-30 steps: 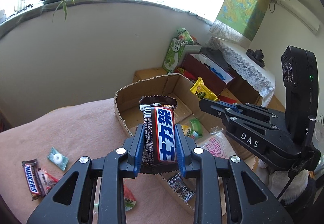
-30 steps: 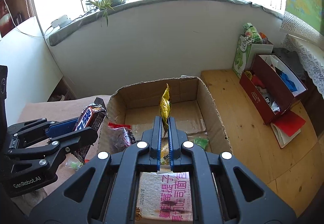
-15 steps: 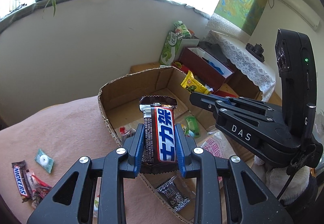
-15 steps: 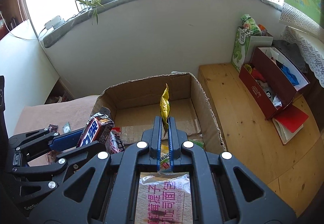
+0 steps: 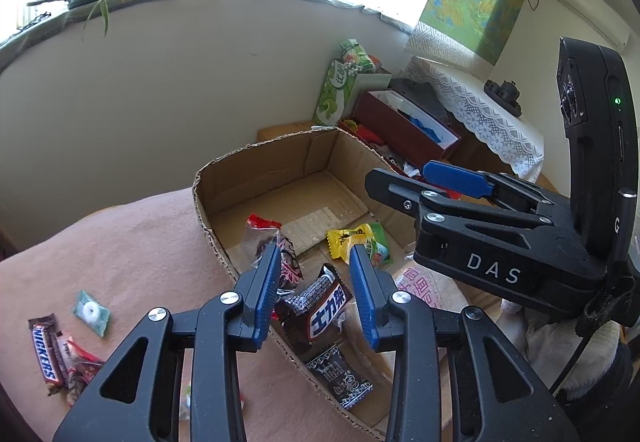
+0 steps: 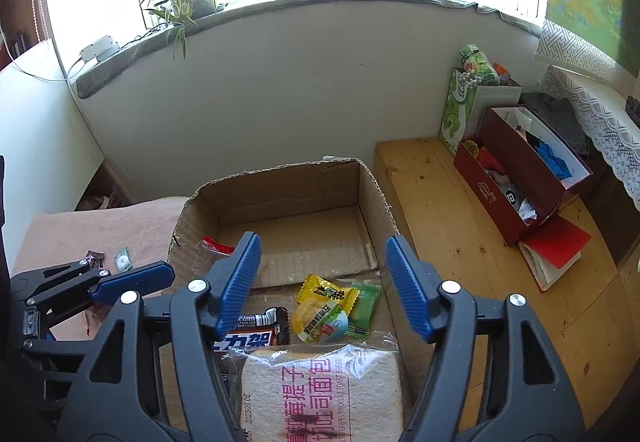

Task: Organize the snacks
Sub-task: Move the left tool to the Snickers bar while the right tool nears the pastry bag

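An open cardboard box [image 5: 276,178] [image 6: 280,194] sits at the edge of a pink-covered surface. My left gripper [image 5: 314,258] is open and empty above the box's near left side. Below it the brown Snickers bar with Chinese lettering [image 5: 320,306] [image 6: 250,336] lies in the box. My right gripper [image 6: 322,254] is open and empty above the box. Under it lie the yellow snack packet [image 6: 320,306] [image 5: 348,238], a green candy [image 6: 366,306] and a toast bread pack [image 6: 320,390]. A red-and-clear packet [image 5: 272,242] and a black packet [image 5: 340,374] also lie in the box.
On the pink cover left of the box lie a Snickers bar [image 5: 46,358], a red wrapped sweet [image 5: 78,362] and a green mint [image 5: 92,312]. A wooden bench [image 6: 460,242] with red boxes [image 6: 520,178] and a green carton [image 6: 460,106] stands to the right. A wall is behind.
Both grippers have opened. The Chinese-lettered Snickers bar dropped from my left gripper into the box, and the yellow packet dropped from my right gripper into the box.
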Motion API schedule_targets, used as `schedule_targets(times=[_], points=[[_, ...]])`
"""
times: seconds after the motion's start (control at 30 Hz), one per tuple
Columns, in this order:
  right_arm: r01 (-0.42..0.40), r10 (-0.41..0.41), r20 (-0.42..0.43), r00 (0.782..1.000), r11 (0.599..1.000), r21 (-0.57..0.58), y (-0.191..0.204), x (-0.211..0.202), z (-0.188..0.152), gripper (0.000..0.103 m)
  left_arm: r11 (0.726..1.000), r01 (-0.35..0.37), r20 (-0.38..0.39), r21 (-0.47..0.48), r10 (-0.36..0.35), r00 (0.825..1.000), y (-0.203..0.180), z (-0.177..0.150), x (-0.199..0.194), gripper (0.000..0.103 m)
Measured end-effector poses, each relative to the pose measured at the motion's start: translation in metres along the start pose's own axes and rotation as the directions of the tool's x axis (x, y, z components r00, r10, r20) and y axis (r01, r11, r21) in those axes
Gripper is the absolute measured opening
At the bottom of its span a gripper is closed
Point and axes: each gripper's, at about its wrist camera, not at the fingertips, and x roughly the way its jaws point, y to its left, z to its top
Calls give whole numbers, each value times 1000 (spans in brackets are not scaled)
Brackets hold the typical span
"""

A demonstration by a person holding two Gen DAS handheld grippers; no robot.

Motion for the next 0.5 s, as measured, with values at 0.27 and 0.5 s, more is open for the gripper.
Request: schedule_targets(times=[0.27,0.5], points=[[4,-4,20,1000,1000,3,5,-18,-1,74,1000,-4,26,-16,5,1000,5,-6,-21,34],[6,-5,48,999,1000,-20,23,-40,-5,83,999,-25,54,-31,27,998,16,-16,-49,34]])
